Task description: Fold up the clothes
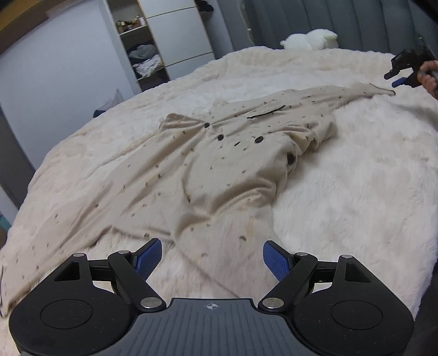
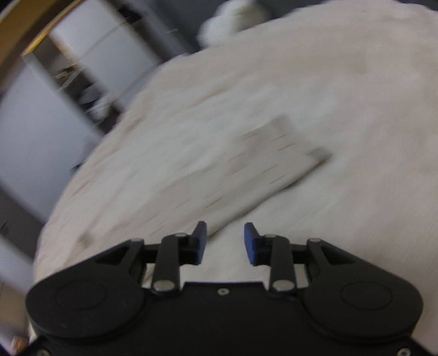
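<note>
A beige button-up garment [image 1: 208, 164] with small dark specks and dark buttons lies spread and rumpled across the fluffy white bedspread [image 1: 356, 191]. One sleeve [image 1: 356, 91] stretches toward the far right. My left gripper [image 1: 212, 254] hovers open over the near hem, nothing between its blue pads. My right gripper [image 1: 394, 78] shows at the far right, just beyond the sleeve's cuff, held by a hand. In the blurred right wrist view my right gripper [image 2: 225, 235] is open and empty above the bedspread [image 2: 356, 109], with the sleeve [image 2: 246, 164] lying just ahead of it.
A white plush toy [image 1: 309, 38] rests at the padded grey headboard [image 1: 301, 22]. An open wardrobe shelf [image 1: 142, 60] with piled clothes stands beyond the bed's left side. The bed edge curves round at the left and near right.
</note>
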`<state>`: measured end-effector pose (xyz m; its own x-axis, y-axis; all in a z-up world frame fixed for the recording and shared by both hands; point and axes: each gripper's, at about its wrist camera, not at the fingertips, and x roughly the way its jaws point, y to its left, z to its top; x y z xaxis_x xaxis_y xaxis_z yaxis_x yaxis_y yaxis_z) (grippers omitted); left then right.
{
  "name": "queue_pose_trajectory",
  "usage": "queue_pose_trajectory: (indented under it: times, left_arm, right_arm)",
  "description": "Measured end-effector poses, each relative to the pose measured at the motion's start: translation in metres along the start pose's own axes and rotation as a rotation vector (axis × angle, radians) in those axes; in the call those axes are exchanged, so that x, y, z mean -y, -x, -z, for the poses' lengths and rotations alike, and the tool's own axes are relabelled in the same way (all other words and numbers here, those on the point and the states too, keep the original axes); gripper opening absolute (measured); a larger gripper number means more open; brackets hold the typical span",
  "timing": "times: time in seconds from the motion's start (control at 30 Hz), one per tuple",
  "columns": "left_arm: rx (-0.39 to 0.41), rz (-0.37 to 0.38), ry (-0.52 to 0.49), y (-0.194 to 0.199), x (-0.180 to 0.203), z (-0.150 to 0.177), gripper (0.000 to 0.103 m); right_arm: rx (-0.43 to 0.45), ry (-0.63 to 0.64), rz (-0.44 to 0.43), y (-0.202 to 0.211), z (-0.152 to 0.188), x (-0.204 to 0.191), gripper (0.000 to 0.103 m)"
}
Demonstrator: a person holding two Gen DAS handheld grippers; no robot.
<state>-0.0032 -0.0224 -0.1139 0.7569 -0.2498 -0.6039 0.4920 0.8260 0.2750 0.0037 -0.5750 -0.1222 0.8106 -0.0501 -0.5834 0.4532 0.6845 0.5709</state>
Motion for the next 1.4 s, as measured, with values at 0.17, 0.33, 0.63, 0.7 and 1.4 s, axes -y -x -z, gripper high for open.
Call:
queue_pose_trajectory:
  times: [0.17, 0.33, 0.63, 0.7, 1.4]
  left_arm:
    - [0.040, 0.047, -0.027, 0.004, 0.028, 0.003, 0.078]
    - [-0.032, 0.011, -0.164, -0.023, 0.064, 0.007, 0.072]
    - [-0.079, -0.125, -0.277, -0.047, 0.054, -0.009, 0.004]
    - [-0.040, -0.076, -0.195, -0.023, 0.031, -0.034, 0.003]
    - [-0.214, -0.050, 0.233, -0.030, -0.079, -0.045, 0.054]
  right_arm:
    - [-0.102, 0.131, -0.146, 0.017, 0.071, -0.073, 0.038]
    - [-0.175, 0.269, -0.244, 0.034, 0.138, -0.122, 0.041]
    - [-0.223, 0.412, -0.299, 0.048, 0.228, -0.154, 0.041]
    - [-0.229, 0.466, -0.310, 0.053, 0.239, -0.158, 0.041]
    - [-0.214, 0.497, -0.324, 0.068, 0.240, -0.156, 0.041]
